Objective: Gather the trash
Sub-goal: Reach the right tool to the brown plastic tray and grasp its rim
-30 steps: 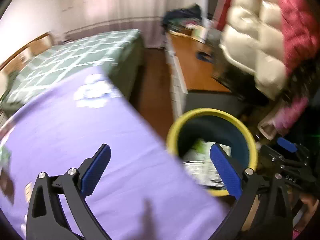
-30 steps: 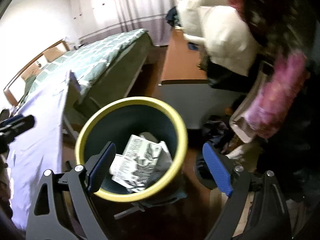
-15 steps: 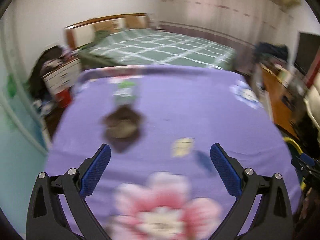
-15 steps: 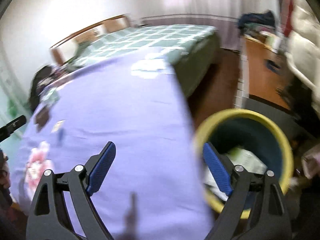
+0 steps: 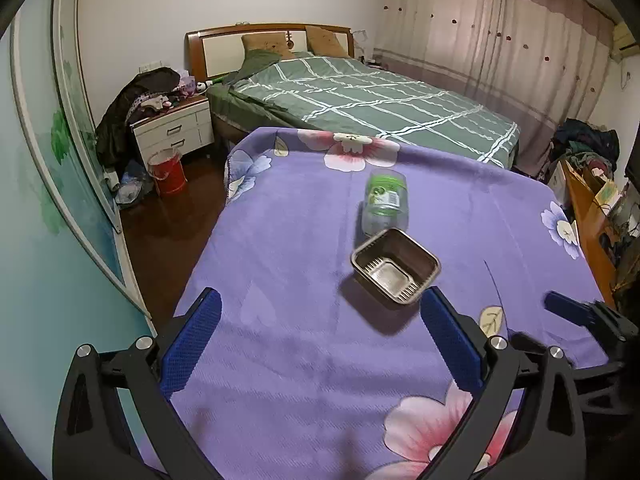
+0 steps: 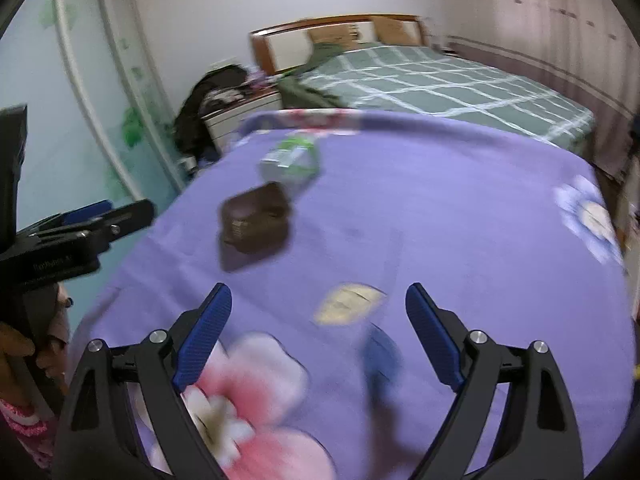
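Note:
On the purple flowered cloth (image 5: 304, 240) sits an empty brown plastic food tray (image 5: 395, 266), and just behind it a clear jar with a green label (image 5: 385, 203) lies on its side. My left gripper (image 5: 322, 342) hovers open over the cloth, the tray just ahead of its right finger. The blurred right wrist view shows the same tray (image 6: 256, 220) and jar (image 6: 291, 160) further off to the upper left. My right gripper (image 6: 319, 338) is open with nothing between its fingers. Its tip also shows at the right edge of the left wrist view.
A bed with a green checked cover (image 5: 368, 96) stands behind the table. A white nightstand (image 5: 174, 130) piled with clothes and a red bucket (image 5: 167, 171) stand on the dark floor at the left. A wooden desk (image 5: 592, 216) runs along the right.
Both grippers have swung left, away from the yellow-rimmed bin with paper in it, and now face the purple table. The tray and jar have come into view. Both stay open.

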A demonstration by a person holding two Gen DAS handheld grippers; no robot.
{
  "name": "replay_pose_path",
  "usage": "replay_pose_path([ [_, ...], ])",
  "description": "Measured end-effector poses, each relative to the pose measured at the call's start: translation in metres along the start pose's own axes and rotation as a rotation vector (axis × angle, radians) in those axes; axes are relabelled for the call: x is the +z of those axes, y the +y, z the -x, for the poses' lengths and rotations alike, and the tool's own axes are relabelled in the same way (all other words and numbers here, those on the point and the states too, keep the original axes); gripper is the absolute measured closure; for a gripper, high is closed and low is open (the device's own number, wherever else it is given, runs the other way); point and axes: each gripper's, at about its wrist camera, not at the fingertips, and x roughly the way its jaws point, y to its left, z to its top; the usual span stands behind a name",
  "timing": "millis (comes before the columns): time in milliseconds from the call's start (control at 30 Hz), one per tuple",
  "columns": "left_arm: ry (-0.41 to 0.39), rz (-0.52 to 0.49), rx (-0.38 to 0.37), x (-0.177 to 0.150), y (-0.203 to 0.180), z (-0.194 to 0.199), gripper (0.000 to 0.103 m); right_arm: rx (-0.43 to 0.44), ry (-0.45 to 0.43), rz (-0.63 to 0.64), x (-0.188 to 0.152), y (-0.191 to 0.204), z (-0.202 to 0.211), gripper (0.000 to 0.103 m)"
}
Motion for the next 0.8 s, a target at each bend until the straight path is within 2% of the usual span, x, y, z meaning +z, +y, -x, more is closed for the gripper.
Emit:
replay_pose_path([
  [67,-0.004,0.003,-0.003,0.004,0.002,-0.002,0.005,0.025,0.009,0.035,0.008,0.015,-0.013,0.017],
  [133,-0.007,0.009,0.0,0.008,0.006,-0.005,0.005,0.008,0.007,0.065,0.017,0.024,-0.025,0.013],
  [367,-0.007,0.044,0.003,0.013,0.023,-0.011,0.005,-0.012,0.055,0.116,0.041,0.042,-0.071,0.013],
  [733,-0.003,0.076,0.014,0.015,0.039,-0.019,0.005,-0.016,0.102,0.142,0.049,0.051,-0.106,0.013],
  [767,-0.002,0.074,0.013,0.015,0.04,-0.019,0.005,-0.017,0.106,0.141,0.048,0.05,-0.106,0.018],
  [800,-0.001,0.073,0.012,0.015,0.04,-0.02,0.005,-0.015,0.113,0.137,0.048,0.05,-0.108,0.027],
])
